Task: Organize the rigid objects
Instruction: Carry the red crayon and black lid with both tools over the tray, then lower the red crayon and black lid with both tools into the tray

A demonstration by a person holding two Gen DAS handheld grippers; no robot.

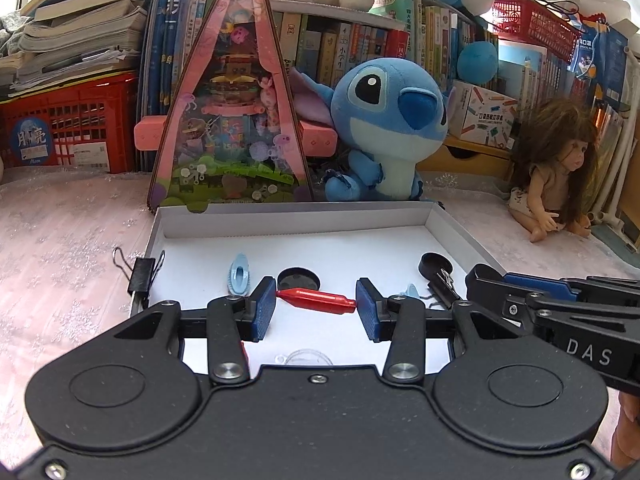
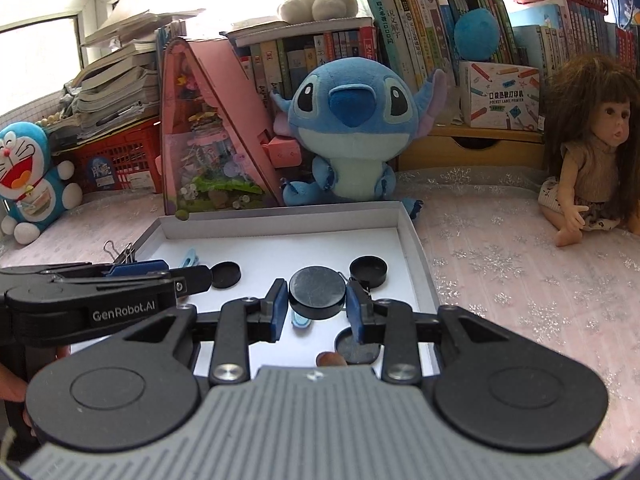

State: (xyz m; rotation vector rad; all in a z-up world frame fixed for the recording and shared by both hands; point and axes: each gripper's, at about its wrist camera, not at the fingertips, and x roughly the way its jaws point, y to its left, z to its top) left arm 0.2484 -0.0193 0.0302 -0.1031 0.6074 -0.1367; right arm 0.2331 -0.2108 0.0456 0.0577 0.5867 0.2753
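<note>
Three black round lids [image 2: 317, 294], two blue clips [image 1: 240, 279], one red capsule [image 1: 316, 300], one binder clip [image 1: 141, 274] (far-left rim).

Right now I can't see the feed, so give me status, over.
Left gripper shut on red piece. Right gripper shut on black round lid. Both over white tray. Nothing blocking.

I saw the red capsule [image 1: 316, 301] as glossy smooth plastic, held endwise between the left gripper's [image 1: 316, 309] ribbed blue pads [image 1: 265, 307]. The black round lid [image 2: 317, 293] in the right gripper [image 2: 317, 312] looked matt, faintly dusty plastic. The white tray [image 1: 296, 222] read as matt cardboard. The binder clip [image 1: 141, 275] had a matt black body and shiny wire handles. The counter [image 2: 500, 272] wore a pale, glittery lace-like cloth. The blue toy [image 2: 348, 136] was soft plush.
</note>
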